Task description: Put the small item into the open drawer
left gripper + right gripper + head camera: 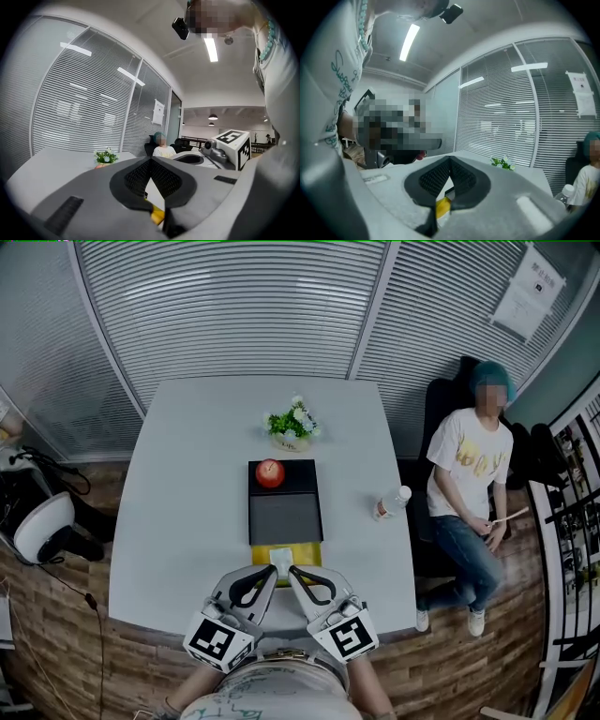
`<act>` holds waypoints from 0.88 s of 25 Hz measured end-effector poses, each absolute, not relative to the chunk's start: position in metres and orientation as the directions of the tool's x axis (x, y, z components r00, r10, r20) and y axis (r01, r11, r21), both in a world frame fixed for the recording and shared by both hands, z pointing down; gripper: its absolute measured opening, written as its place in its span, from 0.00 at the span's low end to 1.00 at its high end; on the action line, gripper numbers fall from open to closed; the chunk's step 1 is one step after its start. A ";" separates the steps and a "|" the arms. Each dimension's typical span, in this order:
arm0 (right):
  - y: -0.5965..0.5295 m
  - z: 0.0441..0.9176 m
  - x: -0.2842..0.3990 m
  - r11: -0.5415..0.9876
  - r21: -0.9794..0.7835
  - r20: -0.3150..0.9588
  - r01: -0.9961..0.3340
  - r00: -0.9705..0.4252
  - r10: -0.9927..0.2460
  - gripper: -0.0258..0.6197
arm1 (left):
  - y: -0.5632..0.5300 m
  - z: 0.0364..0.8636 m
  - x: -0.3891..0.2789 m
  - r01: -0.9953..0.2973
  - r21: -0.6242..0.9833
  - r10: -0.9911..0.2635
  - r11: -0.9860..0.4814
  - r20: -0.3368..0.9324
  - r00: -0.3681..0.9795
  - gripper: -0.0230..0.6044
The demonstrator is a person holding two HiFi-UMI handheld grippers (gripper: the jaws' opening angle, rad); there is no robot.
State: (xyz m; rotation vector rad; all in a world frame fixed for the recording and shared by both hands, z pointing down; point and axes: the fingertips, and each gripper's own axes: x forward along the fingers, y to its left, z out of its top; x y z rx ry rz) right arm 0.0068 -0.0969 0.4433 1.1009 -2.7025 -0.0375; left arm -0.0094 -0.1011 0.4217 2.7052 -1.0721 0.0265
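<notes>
Print on the wall notice (528, 292) is unreadable; right claw (292, 569) is closed.

Slatted blinds (234, 306) behind glass partitions line the far walls, with a paper notice (530, 292) on one pane. A pale tabletop (187, 521) stands on wood-plank floor (56, 652). A strip light (211, 49) glows overhead.

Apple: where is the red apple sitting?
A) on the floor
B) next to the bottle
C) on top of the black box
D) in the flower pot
C: in the head view the apple rests on the far end of the black box in the middle of the table.
</notes>
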 end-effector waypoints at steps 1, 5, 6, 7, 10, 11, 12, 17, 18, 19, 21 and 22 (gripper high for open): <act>-0.096 0.444 0.006 0.722 0.112 0.202 -0.682 -0.696 -0.689 0.04 | -0.100 0.423 -0.009 -0.677 0.210 -0.672 -0.706 0.102 0.733 0.03; -0.095 0.444 0.007 0.725 0.107 0.209 -0.680 -0.698 -0.685 0.04 | -0.096 0.426 -0.009 -0.673 0.214 -0.667 -0.708 0.110 0.737 0.03; -0.094 0.444 0.007 0.724 0.103 0.209 -0.682 -0.696 -0.687 0.04 | -0.096 0.428 -0.009 -0.672 0.211 -0.665 -0.710 0.112 0.738 0.03; -0.094 0.444 0.008 0.723 0.100 0.208 -0.684 -0.696 -0.687 0.04 | -0.095 0.429 -0.009 -0.670 0.209 -0.663 -0.712 0.114 0.740 0.03; -0.093 0.444 0.009 0.722 0.104 0.217 -0.684 -0.693 -0.688 0.04 | -0.093 0.429 -0.008 -0.667 0.205 -0.658 -0.716 0.120 0.743 0.03; -0.093 0.445 0.010 0.720 0.106 0.220 -0.686 -0.690 -0.690 0.04 | -0.092 0.430 -0.008 -0.667 0.202 -0.657 -0.717 0.122 0.744 0.03; -0.093 0.445 0.011 0.716 0.107 0.218 -0.690 -0.686 -0.694 0.04 | -0.092 0.430 -0.008 -0.667 0.199 -0.656 -0.718 0.125 0.744 0.03; -0.098 0.443 0.017 0.692 0.108 0.204 -0.714 -0.666 -0.718 0.04 | -0.093 0.428 -0.008 -0.666 0.208 -0.654 -0.716 0.133 0.745 0.03; -0.098 0.444 0.018 0.692 0.108 0.209 -0.714 -0.664 -0.718 0.04 | -0.093 0.429 -0.008 -0.665 0.208 -0.653 -0.717 0.133 0.746 0.03; -0.098 0.445 0.018 0.693 0.108 0.214 -0.713 -0.664 -0.717 0.04 | -0.092 0.432 -0.008 -0.663 0.206 -0.651 -0.719 0.133 0.747 0.03; -0.099 0.446 0.017 0.692 0.116 0.222 -0.712 -0.661 -0.717 0.04 | -0.092 0.434 -0.009 -0.662 0.204 -0.650 -0.721 0.132 0.748 0.03; -0.099 0.446 0.017 0.689 0.120 0.222 -0.714 -0.658 -0.720 0.04 | -0.092 0.434 -0.010 -0.663 0.206 -0.651 -0.719 0.132 0.747 0.03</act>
